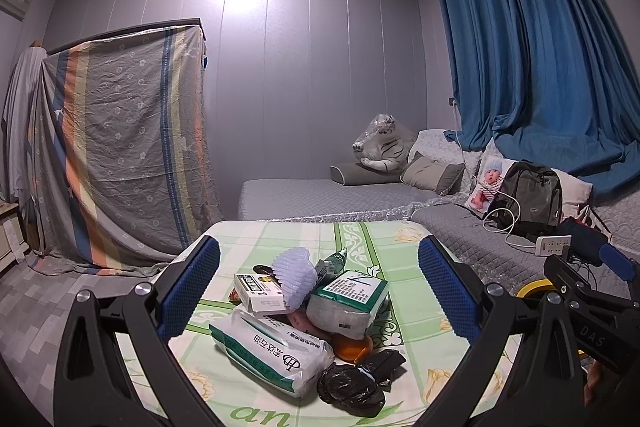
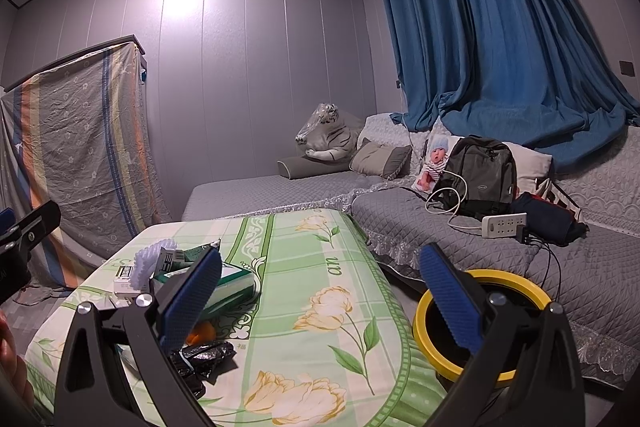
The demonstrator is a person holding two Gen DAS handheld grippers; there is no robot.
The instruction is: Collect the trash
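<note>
Heap of white-green packets, boxes and black plastic bags (image 1: 308, 311) mid green floral-cloth table (image 2: 320, 291), bare cloth rightward, yellow-rimmed bin (image 2: 476, 323) beside edge, left tool (image 1: 319, 291) and right tool (image 2: 320, 291) both spread, empty.

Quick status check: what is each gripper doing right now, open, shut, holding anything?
Left gripper: open, holding nothing, aimed at the trash pile on the table.
Right gripper: open, holding nothing, between the table and the yellow-rimmed bin.
</note>
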